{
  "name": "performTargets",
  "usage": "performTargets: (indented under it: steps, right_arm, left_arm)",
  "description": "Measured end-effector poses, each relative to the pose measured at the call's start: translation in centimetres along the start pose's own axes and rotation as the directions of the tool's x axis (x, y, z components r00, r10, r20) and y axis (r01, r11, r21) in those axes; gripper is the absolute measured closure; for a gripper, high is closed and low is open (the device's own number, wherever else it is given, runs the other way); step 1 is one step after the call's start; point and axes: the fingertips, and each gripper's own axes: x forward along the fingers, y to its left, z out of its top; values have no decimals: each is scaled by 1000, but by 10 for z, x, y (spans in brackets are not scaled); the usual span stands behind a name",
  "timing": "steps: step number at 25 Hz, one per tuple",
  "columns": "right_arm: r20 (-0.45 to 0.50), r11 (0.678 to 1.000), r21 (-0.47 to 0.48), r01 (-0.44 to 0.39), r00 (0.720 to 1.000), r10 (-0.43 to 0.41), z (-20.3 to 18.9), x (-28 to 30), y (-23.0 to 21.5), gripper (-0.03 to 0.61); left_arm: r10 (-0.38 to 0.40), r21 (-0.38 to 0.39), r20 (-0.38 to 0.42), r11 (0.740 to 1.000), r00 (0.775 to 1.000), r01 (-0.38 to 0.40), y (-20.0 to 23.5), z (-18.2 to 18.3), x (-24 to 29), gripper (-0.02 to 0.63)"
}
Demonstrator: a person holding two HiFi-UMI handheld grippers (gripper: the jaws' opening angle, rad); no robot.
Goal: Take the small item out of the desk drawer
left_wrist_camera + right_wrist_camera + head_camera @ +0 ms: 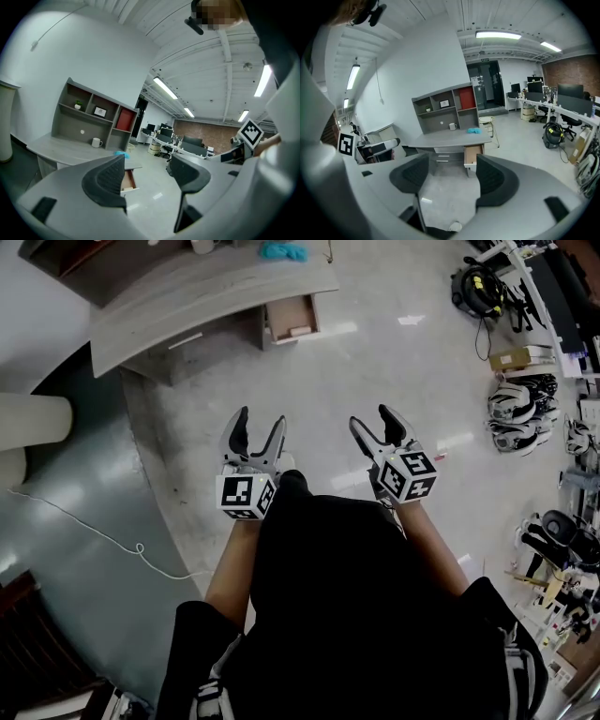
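Both tools are empty. The left tool [261, 420] has its jaws spread and so does the right tool [371, 418], with nothing between either pair. The person stands well back from the counter [187, 298], and the drawer [291, 313] at its end is open. The small item [300, 331] looks like a pale flat bit near the drawer's front, too small to identify. My guess is it's light and stiff and may skid on the drawer floor. I'd pinch across its narrow side from above; one tool should do.

white mug [453, 126] and teal cloth [474, 131], apart, before grey shelves [445, 110].
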Motion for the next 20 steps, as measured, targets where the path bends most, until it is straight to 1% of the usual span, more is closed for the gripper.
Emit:
performTargets:
  steps: [3,7,10,13,16,20]
  right_arm:
    - [-13,1000,-25,6,1000,-7,12,21,6,278]
    - [-11,1000,-16,12,1000,-12,22,36,14,276]
    - [-14,1000,-19,10,1000,-10,20,39,17,276]
    - [-21,1000,1,1,1000,-1,18,45,15,278]
    - [-46,999,1,-35,998,35,17,57,19,272]
    - [-56,997,-8,-74,996,73,23,76,19,272]
  left_arm:
    - [-11,8,24,1000,1000,10,25,17,13,324]
    - [-13,17,38,1000,999,13,52,28,19,324]
    - [-6,7,39,1000,999,5,57,25,15,324]
    - [10,-16,44,1000,999,-9,59,24,12,324]
    - [25,-20,41,1000,999,-24,63,25,11,324]
    - [54,-12,41,998,998,-53,68,28,14,324]
